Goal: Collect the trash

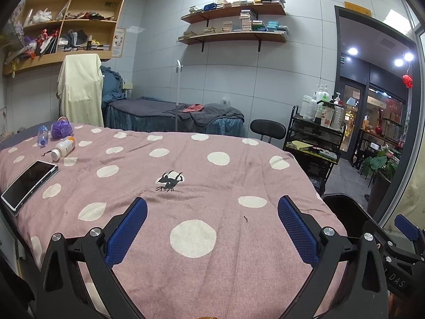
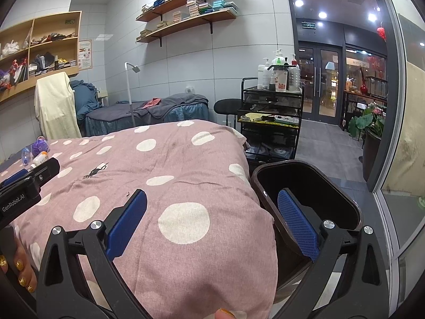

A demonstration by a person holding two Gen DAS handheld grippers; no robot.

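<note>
Both sets of jaws wide apart, holding nothing: left gripper point(image 1: 212, 228) over near bed point(image 1: 239, 265) middle, right gripper point(image 2: 212, 226) over near-right corner, straddling bed edge and bin point(image 2: 353, 204).

Trash sits far left on bed: clear bottle point(image 1: 42, 133), purple wad point(image 1: 62, 129), white bottle point(image 1: 63, 147), all close together. Small dark bit point(image 1: 246, 218) near centre, too small to identify.

Risks:
- Phone point(image 1: 29, 183) lies near left, between gripper and trash. Easy to clip or grab by mistake.
- Bottles lying on sides on soft quilt. Likely to roll or sink under a push, slip from jaws.
- Bin stands well apart from trash, off bed's right edge. Long carry, drop possible.
- Grippers close side by side. Crossing paths could collide.

Room: bed centre open, free sweep left. Cart point(image 2: 268, 122) just beyond bin at far right.
</note>
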